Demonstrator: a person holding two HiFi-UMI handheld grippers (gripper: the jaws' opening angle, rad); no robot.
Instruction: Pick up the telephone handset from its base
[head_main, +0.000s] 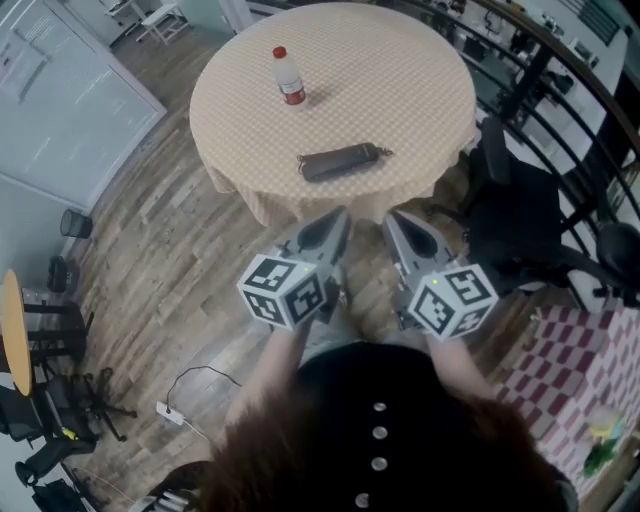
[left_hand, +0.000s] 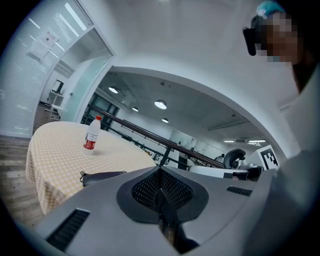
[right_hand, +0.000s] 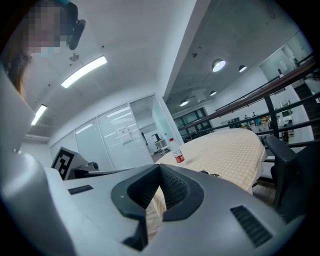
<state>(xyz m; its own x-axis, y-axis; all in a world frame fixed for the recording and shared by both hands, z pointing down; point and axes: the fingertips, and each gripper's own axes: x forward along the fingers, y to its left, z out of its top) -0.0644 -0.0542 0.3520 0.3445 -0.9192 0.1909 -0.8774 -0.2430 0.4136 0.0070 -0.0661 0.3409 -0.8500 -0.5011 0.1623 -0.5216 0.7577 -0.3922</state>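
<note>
The dark telephone handset (head_main: 340, 160) lies flat on the round table's beige checked cloth (head_main: 420, 90), near its front edge, with a short cord at its right end. No base shows under it. Both grippers hang side by side in front of the table, short of its edge, pointing at the handset. My left gripper (head_main: 340, 216) is shut and holds nothing. My right gripper (head_main: 393, 218) also looks shut and empty. In the left gripper view the handset (left_hand: 102, 176) shows just over the closed jaws of the left gripper (left_hand: 160, 170).
A clear plastic bottle with a red cap and label (head_main: 289, 77) stands on the table behind the handset. Black office chairs (head_main: 515, 205) crowd the table's right side below a dark railing (head_main: 560, 60). A red-and-white checked cloth (head_main: 580, 370) lies at lower right.
</note>
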